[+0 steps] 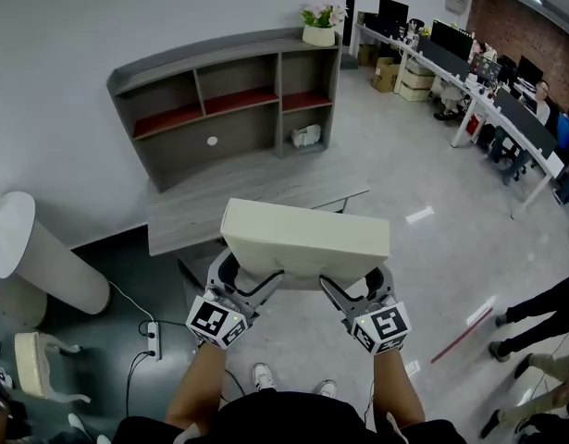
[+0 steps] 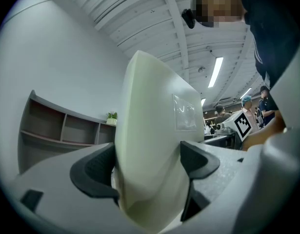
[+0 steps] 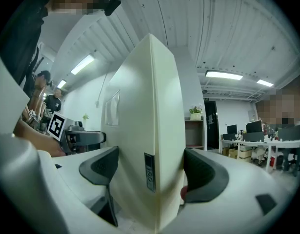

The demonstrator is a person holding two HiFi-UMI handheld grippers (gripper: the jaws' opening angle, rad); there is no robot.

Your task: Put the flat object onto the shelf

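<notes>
— What takes up the most room?

— The grey shelf (image 1: 252,135) against the white wall, and a low grey surface (image 1: 256,188) in front of it. Long office desks (image 1: 469,109) run along the far right side of the room.

— And the flat object?

— The flat object (image 1: 307,239) is a cream slab, not on the shelf. It is held up in the air over the floor, lying roughly level, and in the head view its far edge overlaps the front edge of the surface.

— What holds it?

— Both claws, along its near edge. The left claw (image 1: 252,280) is clamped near the left corner; its own view shows the slab (image 2: 154,145) filling the gap, both dark pads pressed on its faces. The right claw (image 1: 356,287) grips near the right corner, and the slab (image 3: 145,130) stands edge-on between its pads, both touching.

— Anything smaller?

— A plant pot (image 1: 319,33) stands at the right end of the shelf top. A white item (image 1: 306,136) sits in the lower right compartment; I cannot tell what it is. A power strip (image 1: 154,339) lies on the dark floor at the lower left.
</notes>
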